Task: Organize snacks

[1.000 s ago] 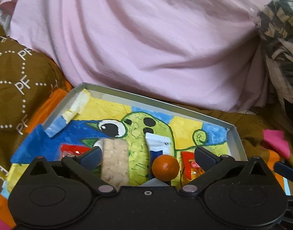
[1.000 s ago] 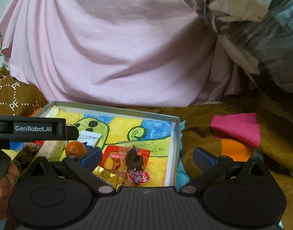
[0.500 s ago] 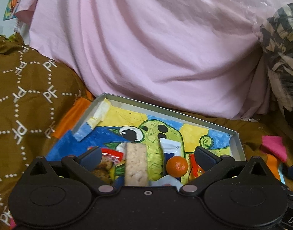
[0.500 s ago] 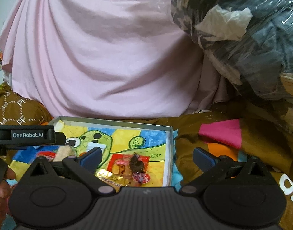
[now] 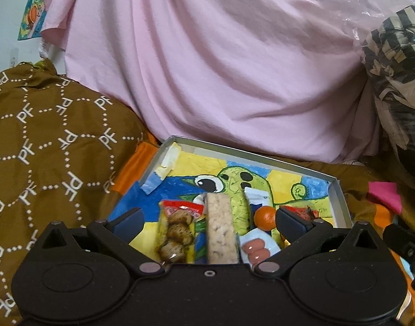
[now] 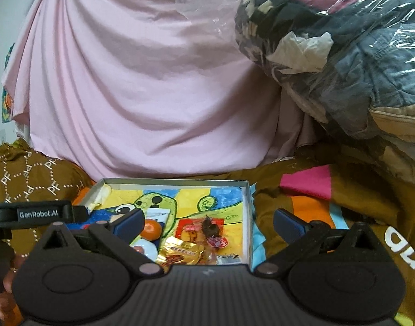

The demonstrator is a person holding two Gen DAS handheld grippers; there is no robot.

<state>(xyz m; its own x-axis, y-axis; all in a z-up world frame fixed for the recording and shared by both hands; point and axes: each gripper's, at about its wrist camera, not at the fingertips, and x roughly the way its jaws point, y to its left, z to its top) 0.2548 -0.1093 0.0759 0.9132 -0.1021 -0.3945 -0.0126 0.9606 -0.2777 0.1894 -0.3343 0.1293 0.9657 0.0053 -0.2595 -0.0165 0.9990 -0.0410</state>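
Note:
A shallow box [image 5: 251, 155] lined with a bright cartoon drawing holds the snacks. Through the left wrist camera I see a packet of brown cookies [image 5: 176, 229], a pale rice bar [image 5: 221, 229], a sausage pack [image 5: 257, 247], an orange fruit [image 5: 264, 217] and a white sachet [image 5: 257, 197]. My left gripper [image 5: 208, 221] is open above them, holding nothing. The right wrist view shows the same box [image 6: 247, 217] with a gold packet [image 6: 180, 254], a red dark-candy packet [image 6: 207, 229] and the orange fruit [image 6: 150, 228]. Over the box's right half, my right gripper [image 6: 208, 221] stands open and holds nothing.
The box rests on brown patterned bedding [image 5: 50, 146] with orange and pink patches [image 6: 308, 180]. A pink sheet [image 5: 221, 68] drapes behind it. A plastic-wrapped bundle of clothes [image 6: 343, 54] looms at the right. A hand [image 6: 5, 296] holds the left gripper.
Both grippers have pulled back and up from the box, so more of the snacks and the bedding shows. The snacks have stayed put and both grippers are still open.

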